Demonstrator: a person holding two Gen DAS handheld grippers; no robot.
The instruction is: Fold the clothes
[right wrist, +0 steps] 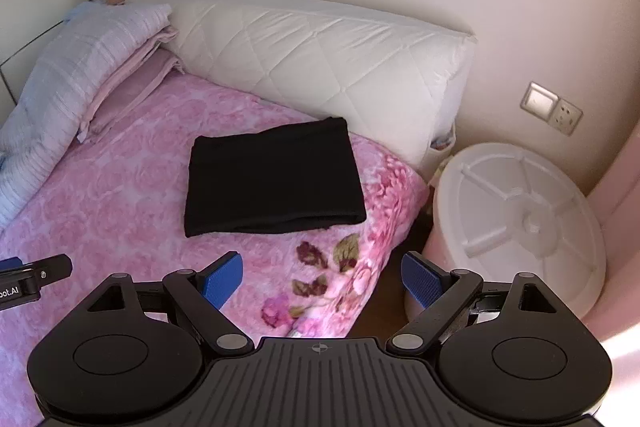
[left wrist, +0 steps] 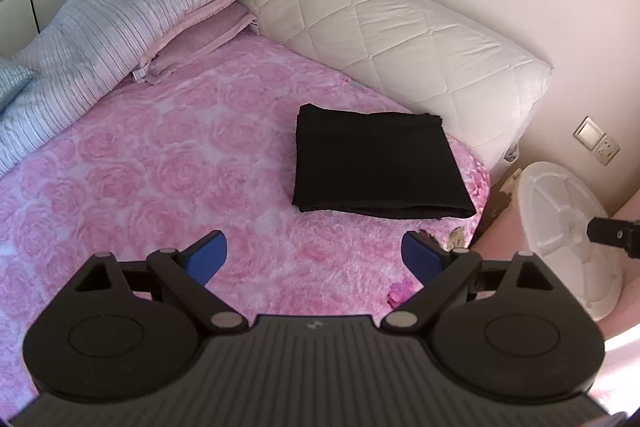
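Observation:
A black garment [left wrist: 376,163] [right wrist: 274,177] lies folded into a flat rectangle on the pink rose-patterned blanket [left wrist: 160,167] [right wrist: 132,171], close to the white quilted headboard. My left gripper [left wrist: 316,259] hovers open over the blanket, short of the garment's near edge, with nothing between its blue pads. My right gripper [right wrist: 322,281] is open too, above the bed's corner and nearer than the garment. The tip of the right gripper shows at the right edge of the left wrist view, and the left gripper's tip at the left edge of the right wrist view.
A white quilted headboard [left wrist: 392,39] [right wrist: 320,63] runs behind the bed. Striped and pink folded bedding [left wrist: 120,19] [right wrist: 80,67] is piled at the left. A white round tub with a ribbed lid [left wrist: 568,227] [right wrist: 516,215] stands beside the bed corner, under a wall socket [right wrist: 552,109].

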